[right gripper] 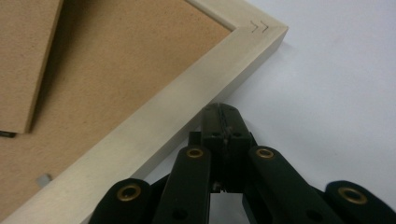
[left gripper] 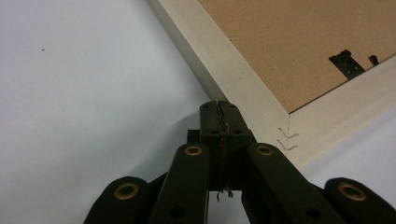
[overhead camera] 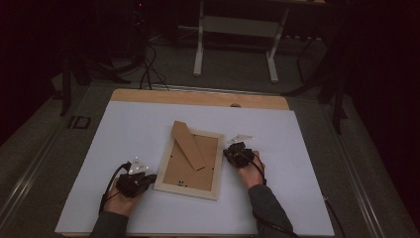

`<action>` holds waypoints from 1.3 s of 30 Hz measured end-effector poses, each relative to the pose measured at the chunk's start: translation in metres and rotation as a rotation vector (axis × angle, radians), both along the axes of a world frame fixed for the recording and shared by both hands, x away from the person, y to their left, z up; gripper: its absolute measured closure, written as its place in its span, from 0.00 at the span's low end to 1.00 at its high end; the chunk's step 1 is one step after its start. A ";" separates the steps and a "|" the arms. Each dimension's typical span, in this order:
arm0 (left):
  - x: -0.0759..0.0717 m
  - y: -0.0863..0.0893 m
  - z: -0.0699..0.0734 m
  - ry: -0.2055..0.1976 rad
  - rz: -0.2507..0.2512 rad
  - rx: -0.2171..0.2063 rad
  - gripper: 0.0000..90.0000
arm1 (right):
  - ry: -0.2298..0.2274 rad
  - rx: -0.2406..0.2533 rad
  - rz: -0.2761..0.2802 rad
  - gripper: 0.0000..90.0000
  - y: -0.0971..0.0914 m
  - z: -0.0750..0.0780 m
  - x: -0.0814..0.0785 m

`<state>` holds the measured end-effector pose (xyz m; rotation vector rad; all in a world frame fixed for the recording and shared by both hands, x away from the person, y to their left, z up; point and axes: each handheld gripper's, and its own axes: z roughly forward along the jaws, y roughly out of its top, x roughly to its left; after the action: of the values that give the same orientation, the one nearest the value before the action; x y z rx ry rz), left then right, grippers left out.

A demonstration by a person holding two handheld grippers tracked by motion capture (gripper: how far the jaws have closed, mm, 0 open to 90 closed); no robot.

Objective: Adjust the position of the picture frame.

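Observation:
A pale wooden picture frame (overhead camera: 214, 166) lies face down on the white table top (overhead camera: 124, 134), its brown backing board (overhead camera: 185, 168) up and its cardboard stand (overhead camera: 188, 145) folded across it. My left gripper (overhead camera: 148, 177) is shut, its tips against the frame's left edge near the front corner (left gripper: 252, 100). My right gripper (overhead camera: 228, 152) is shut too, tips touching the frame's right edge (right gripper: 187, 100). In the left gripper view a black turn clip (left gripper: 346, 63) sits on the backing. Nothing is between either pair of jaws.
The white sheet covers a wooden table whose far strip (overhead camera: 198, 96) shows bare. Beyond it stands a white metal stand (overhead camera: 235, 39) on a dark floor, with cables (overhead camera: 148, 64) trailing at the back left.

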<state>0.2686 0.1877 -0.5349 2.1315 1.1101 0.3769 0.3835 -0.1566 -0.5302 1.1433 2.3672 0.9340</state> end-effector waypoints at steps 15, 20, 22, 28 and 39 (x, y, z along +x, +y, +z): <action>-0.003 -0.014 0.001 0.004 -0.051 0.015 1.00 | 0.001 -0.002 0.011 1.00 0.003 0.000 0.002; -0.003 -0.016 0.001 0.009 -0.064 0.005 1.00 | 0.002 0.005 0.005 1.00 0.002 0.000 0.002; -0.003 -0.017 0.001 0.011 -0.070 0.008 1.00 | 0.002 0.005 0.004 1.00 0.002 0.000 0.003; -0.004 -0.024 0.001 0.020 -0.101 -0.012 1.00 | 0.000 0.002 0.008 1.00 0.001 0.003 0.004; -0.009 -0.045 0.001 0.010 -0.155 -0.001 1.00 | 0.000 0.007 0.000 1.00 -0.006 0.006 0.005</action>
<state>0.2593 0.1431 -0.5340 2.2036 0.9420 0.2940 0.3885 -0.1625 -0.5238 1.1464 2.3656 0.9422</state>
